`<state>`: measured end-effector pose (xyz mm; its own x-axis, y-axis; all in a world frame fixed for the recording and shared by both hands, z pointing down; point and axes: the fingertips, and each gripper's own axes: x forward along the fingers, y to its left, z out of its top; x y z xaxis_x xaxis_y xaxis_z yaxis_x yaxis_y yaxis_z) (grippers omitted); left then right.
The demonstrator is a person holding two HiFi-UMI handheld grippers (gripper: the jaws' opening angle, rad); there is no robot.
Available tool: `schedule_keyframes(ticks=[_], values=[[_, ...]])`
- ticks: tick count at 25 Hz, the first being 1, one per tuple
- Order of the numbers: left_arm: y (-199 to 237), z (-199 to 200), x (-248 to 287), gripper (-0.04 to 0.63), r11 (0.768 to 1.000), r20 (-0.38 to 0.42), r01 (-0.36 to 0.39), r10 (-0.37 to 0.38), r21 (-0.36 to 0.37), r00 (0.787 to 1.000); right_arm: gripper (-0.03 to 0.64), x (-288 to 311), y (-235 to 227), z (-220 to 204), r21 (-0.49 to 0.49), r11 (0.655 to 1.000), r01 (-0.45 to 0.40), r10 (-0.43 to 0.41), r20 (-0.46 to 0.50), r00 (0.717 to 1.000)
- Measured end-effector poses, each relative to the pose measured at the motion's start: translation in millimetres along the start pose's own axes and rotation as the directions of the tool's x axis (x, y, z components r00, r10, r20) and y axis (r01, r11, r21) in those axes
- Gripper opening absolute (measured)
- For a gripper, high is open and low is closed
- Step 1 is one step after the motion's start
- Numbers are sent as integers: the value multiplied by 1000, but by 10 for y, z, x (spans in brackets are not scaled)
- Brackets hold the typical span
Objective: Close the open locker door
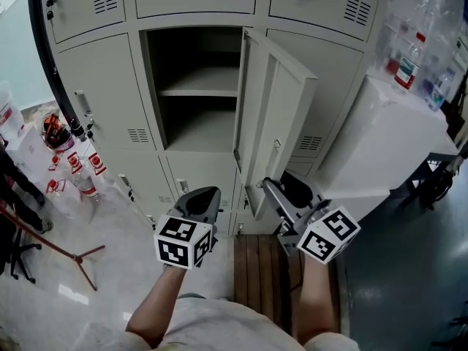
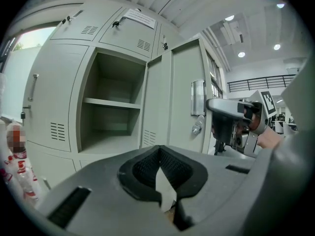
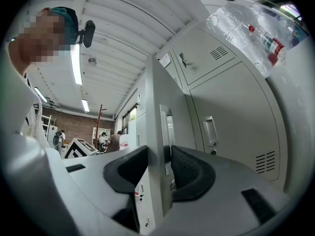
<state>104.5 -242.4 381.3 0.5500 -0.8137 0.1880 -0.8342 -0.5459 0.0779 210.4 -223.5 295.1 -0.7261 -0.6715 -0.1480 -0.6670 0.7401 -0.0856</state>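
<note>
The grey locker door (image 1: 281, 115) stands swung out to the right of its open compartment (image 1: 197, 93), which holds a bare shelf. My right gripper (image 1: 281, 189) is at the door's lower free edge. In the right gripper view the door edge (image 3: 157, 107) stands between the jaws of this gripper (image 3: 160, 166), with a thin dark gap beside the right pad, so the jaws are open around it. My left gripper (image 1: 199, 199) hangs in front of the lockers below the compartment, shut with nothing in it (image 2: 160, 149). The left gripper view shows the door (image 2: 182, 97) and the right gripper (image 2: 229, 119) at its edge.
Closed lockers surround the open one. A large white box (image 1: 395, 137) stands close to the door on the right. Bottles in plastic wrap (image 1: 77, 170) lie at the left, with a red stand leg (image 1: 73, 254) on the floor. A wooden pallet (image 1: 263, 276) lies underfoot.
</note>
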Motion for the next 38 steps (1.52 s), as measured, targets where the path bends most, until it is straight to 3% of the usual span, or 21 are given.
schedule_keyframes(ticks=[13,28,38], values=[[263,26,-208,6,997,4,-79,79,-1,997,138,328,372,-60,-88,994,-64,62,-18,998],[570,-65,-374,6,990,1,-134,134,-37,991,135,666,645,-131,-106,989,-106,104,-22,994],[930,-101,-338,6,990,-3,-124,125,-67,992,135,1001,821,-181,-135,989,-66,62,-37,997]])
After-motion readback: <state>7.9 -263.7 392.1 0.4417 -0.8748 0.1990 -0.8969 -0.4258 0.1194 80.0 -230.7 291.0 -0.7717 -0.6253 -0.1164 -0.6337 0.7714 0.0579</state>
